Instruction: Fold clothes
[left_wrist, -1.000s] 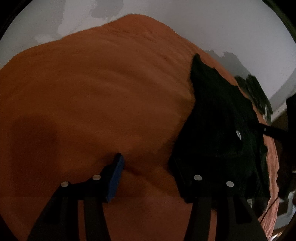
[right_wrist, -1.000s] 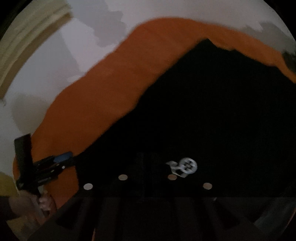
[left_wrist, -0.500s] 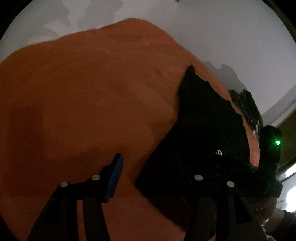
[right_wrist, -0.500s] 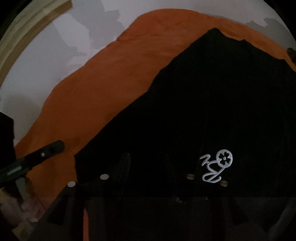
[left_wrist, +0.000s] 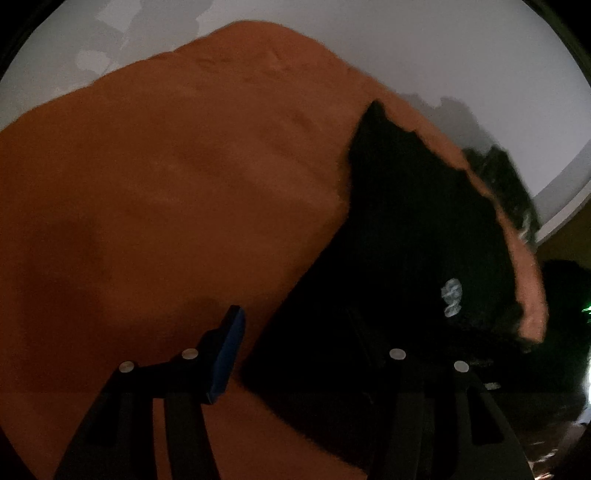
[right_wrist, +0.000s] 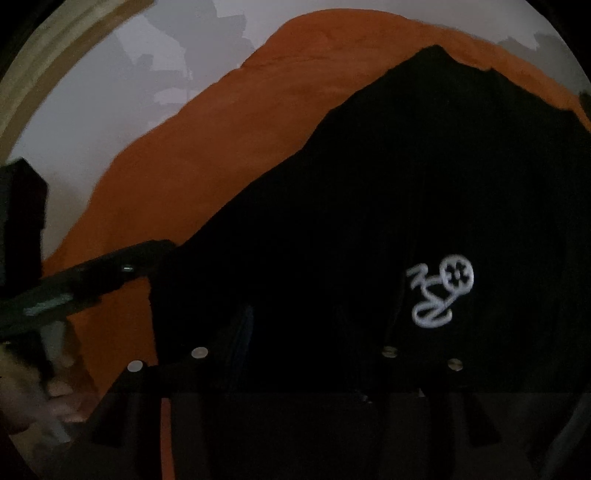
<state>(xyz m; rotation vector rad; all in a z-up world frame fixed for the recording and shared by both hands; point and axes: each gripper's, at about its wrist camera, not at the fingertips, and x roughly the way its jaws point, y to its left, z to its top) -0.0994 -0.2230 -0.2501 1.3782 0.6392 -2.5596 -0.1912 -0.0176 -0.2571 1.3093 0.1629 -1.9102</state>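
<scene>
**Now: black garment lies on the orange blanket, both grippers above it**

Right, the left wrist view first: the left gripper hangs over the orange blanket, its jaws standing apart. The blue pad on the left-hand finger is bare, over orange cloth, pressing on nothing. The other finger is lost against the near corner of the black garment, so whether it touches the fabric I cannot tell. That garment lies flat on the right part of the blanket, a small white logo showing near its right edge.

Over to the right wrist view: the black garment fills most of the frame, spread on the orange blanket, and the white squiggle logo reads clearly. The right gripper sits right over the dark cloth with its jaws opening; the fingers are very dim against the black fabric, and I cannot make out any cloth pinched between them. At the left edge the left gripper reaches in towards the garment's corner, with a hand behind it. Pale tabletop shows beyond the blanket.
</scene>
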